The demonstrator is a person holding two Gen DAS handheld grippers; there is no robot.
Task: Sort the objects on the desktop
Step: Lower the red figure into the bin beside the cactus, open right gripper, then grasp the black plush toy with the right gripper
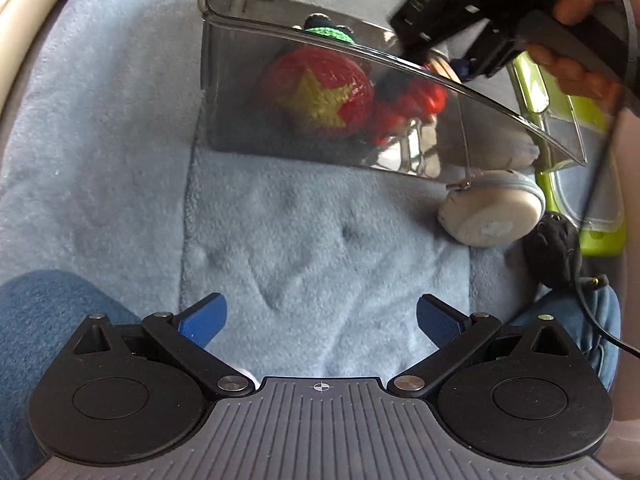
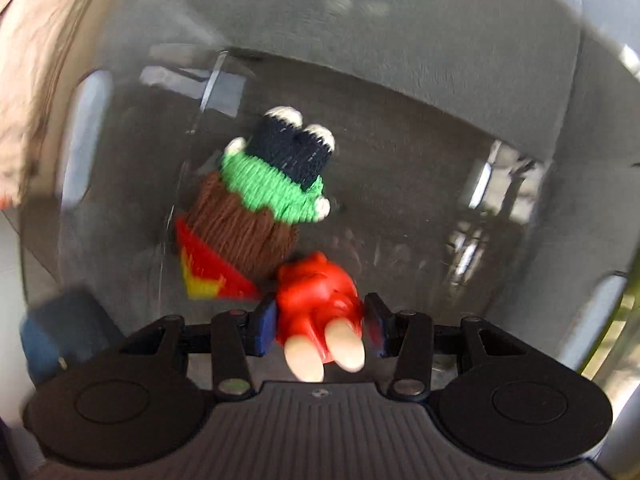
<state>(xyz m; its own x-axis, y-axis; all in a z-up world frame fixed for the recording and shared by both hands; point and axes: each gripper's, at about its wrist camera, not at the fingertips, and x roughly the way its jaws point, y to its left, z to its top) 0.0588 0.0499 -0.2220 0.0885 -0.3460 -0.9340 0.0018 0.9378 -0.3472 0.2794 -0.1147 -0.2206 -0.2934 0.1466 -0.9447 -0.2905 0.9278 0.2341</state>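
Note:
A clear plastic bin (image 1: 400,60) stands on a blue fleece blanket (image 1: 280,240). Inside lie a red crochet ball with a yellow star (image 1: 320,96) and a crochet doll with green top and brown hair (image 2: 264,196). My right gripper (image 2: 320,324) reaches down into the bin, its blue pads on both sides of a red toy figure with pale feet (image 2: 320,304); that toy also shows in the left wrist view (image 1: 416,100). My left gripper (image 1: 320,320) is open and empty, low over the blanket in front of the bin.
A round grey zip pouch (image 1: 492,212) lies by the bin's right corner. A black fuzzy object with a cable (image 1: 556,252) sits beside it. A lime-green lidded box (image 1: 580,184) stands behind. Jeans-clad knees show at both lower sides.

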